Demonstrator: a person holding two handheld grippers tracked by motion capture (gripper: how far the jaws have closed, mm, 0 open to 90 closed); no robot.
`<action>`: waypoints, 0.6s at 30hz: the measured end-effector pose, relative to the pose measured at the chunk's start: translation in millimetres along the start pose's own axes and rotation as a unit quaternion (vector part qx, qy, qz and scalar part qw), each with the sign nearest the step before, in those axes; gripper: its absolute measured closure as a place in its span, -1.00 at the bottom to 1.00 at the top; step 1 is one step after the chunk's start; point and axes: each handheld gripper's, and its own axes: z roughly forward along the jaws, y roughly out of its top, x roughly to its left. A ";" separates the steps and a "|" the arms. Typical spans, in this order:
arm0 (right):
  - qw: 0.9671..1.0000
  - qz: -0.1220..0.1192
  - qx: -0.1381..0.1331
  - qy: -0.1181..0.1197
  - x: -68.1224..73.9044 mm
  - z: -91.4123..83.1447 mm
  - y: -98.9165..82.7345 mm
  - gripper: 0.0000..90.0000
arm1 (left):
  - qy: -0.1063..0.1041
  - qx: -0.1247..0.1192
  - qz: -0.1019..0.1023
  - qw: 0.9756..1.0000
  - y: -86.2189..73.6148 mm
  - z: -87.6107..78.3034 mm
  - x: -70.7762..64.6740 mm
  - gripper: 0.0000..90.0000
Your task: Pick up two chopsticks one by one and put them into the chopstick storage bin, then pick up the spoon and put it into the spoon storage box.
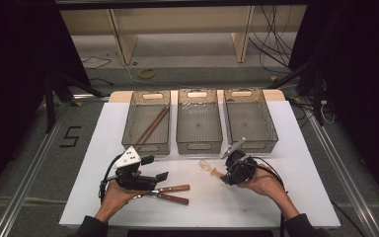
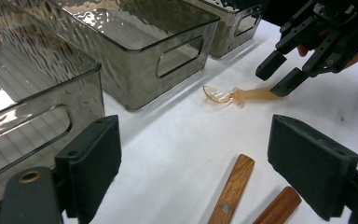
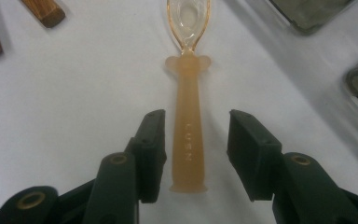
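Observation:
A translucent orange spoon (image 1: pixel 208 167) (image 2: pixel 242 94) (image 3: pixel 187 130) lies flat on the white table, bowl pointing towards the bins. My right gripper (image 1: pixel 220 174) (image 2: pixel 276 78) (image 3: pixel 196 119) is lowered over its handle with one jaw on each side. One pad is at the handle's edge, the other stands clear of it, so the gripper is open. My left gripper (image 1: pixel 155 168) (image 2: pixel 200 149) is open, hovering above two wooden-handled utensils (image 1: pixel 172 188) (image 2: pixel 233 189) with nothing between its jaws.
Three smoky translucent bins stand in a row at the back: the left bin (image 1: pixel 147 146) holds brown chopsticks (image 1: pixel 153 125), and the middle bin (image 1: pixel 199 146) and right bin (image 1: pixel 254 144) look bare. White table surface (image 1: pixel 286 197) stretches in front of them.

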 end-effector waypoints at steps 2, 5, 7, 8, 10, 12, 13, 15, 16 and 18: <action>1.000 0.001 0.003 -0.001 0.7 0.6 -0.1 0.28 | 0.001 -0.001 -0.002 1.000 -1.1 -1.1 0.1 -0.63; 1.000 -0.002 0.004 -0.003 0.7 1.7 -0.2 0.31 | 0.004 -0.005 -0.005 1.000 -2.1 -2.7 0.4 -0.63; 1.000 -0.001 0.005 -0.003 0.9 2.0 -0.4 0.33 | 0.005 -0.005 -0.006 1.000 -2.6 -3.3 0.9 -0.63; 1.000 -0.002 0.006 -0.004 1.1 2.0 -0.6 0.35 | 0.005 -0.006 -0.007 1.000 -2.9 -3.5 1.2 -0.63; 1.000 -0.004 0.009 -0.005 1.4 2.7 -1.0 0.38 | 0.006 -0.007 -0.007 1.000 -3.4 -3.6 1.0 -0.63; 1.000 -0.008 0.012 -0.007 1.8 3.9 -0.9 0.42 | 0.005 -0.006 -0.007 1.000 -3.8 -3.8 0.2 -0.63; 1.000 -0.009 0.014 -0.009 2.1 4.6 -0.7 0.44 | 0.006 -0.005 -0.005 1.000 -4.1 -4.2 0.1 -0.63; 1.000 -0.013 0.017 -0.012 2.7 6.3 -0.6 0.45 | 0.007 -0.005 -0.007 1.000 -5.2 -4.5 -0.9 -0.63; 1.000 -0.013 0.018 -0.011 2.6 7.2 -0.4 0.45 | 0.007 -0.003 -0.005 1.000 -6.1 -5.2 -1.2 -0.63; 1.000 -0.016 0.019 -0.010 3.3 7.9 -0.5 0.54 | 0.009 -0.001 -0.003 1.000 -8.4 -7.0 -1.9 -0.63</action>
